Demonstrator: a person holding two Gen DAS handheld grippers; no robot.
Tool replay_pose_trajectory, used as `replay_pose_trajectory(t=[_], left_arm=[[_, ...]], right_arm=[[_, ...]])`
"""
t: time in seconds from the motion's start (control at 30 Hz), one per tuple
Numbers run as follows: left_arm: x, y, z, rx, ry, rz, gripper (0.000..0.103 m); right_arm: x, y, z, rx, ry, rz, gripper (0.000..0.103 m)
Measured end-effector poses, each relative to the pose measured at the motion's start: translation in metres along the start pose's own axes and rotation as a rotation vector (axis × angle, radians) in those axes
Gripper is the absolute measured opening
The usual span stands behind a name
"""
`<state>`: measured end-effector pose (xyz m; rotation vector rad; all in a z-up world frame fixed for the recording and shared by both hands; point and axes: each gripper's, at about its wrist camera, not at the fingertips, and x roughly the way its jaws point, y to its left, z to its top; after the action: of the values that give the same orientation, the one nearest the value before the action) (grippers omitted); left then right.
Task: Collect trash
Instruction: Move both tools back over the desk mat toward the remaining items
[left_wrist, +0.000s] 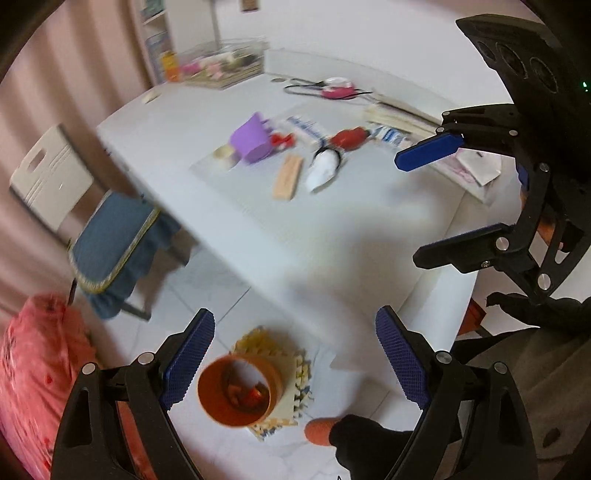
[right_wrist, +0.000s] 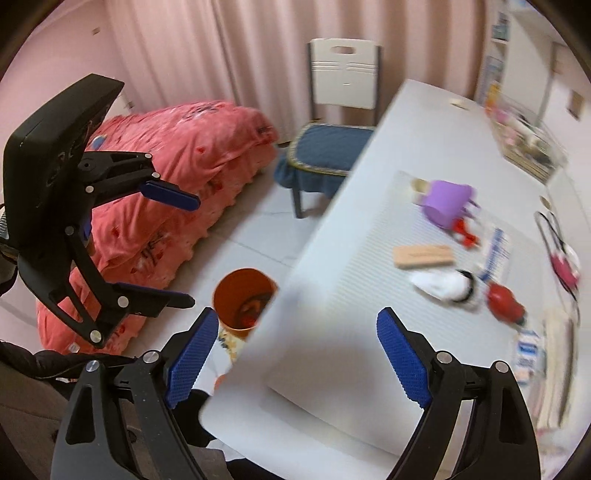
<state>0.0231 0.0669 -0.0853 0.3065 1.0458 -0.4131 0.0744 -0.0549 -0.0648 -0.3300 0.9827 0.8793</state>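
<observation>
An orange bin (left_wrist: 236, 393) stands on the floor by the white table's edge, with scraps inside; it also shows in the right wrist view (right_wrist: 242, 295). On the table (left_wrist: 295, 236) lie a crumpled white tissue (left_wrist: 323, 171), a tan wooden block (left_wrist: 288, 177), a red wrapper (left_wrist: 349, 138), a small red scrap (left_wrist: 282, 140) and a purple cup (left_wrist: 251, 138) on its side. My left gripper (left_wrist: 295, 365) is open and empty, above the bin. My right gripper (right_wrist: 295, 363) is open and empty over the table's near corner; it shows at the right of the left view (left_wrist: 417, 206).
A chair with a blue cushion (right_wrist: 325, 147) stands at the table's far side. A pink bed quilt (right_wrist: 177, 177) fills the left. Books and papers (left_wrist: 402, 125), a pink device with cable (left_wrist: 336, 88) and a cluttered tray (left_wrist: 225, 66) sit at the table's back.
</observation>
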Motion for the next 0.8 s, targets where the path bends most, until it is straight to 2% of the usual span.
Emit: replay_pose_trajectory(t=[0.2,0.47,0.67,0.73,0.8], left_arm=[[0.022,-0.017,0.043,0.066,-0.006,-0.026,0.088],[0.063,-0.016,0.086,0.088,0.028,-0.055,0.088],[0.096,-0.023,0.117,0.116,0.027,-0.141,0.088],[0.110,-0.028,0.127,0.135,0.030,-0.161,0.088],[0.125,-0.031,0.136,0.154,0.051,-0.178,0.088]], right_arm=[[-0.013,-0.064,-0.015,0.109,-0.019,-0.051,0.087],[-0.005,-0.133,-0.025,0.188,-0.003,-0.126,0.087],[0.017,-0.169,-0.029,0.190,0.035,-0.190,0.086],[0.027,-0.183,-0.030,0.182,0.048,-0.204,0.085],[0.037,-0.194,-0.030,0.183,0.067,-0.205,0.076]])
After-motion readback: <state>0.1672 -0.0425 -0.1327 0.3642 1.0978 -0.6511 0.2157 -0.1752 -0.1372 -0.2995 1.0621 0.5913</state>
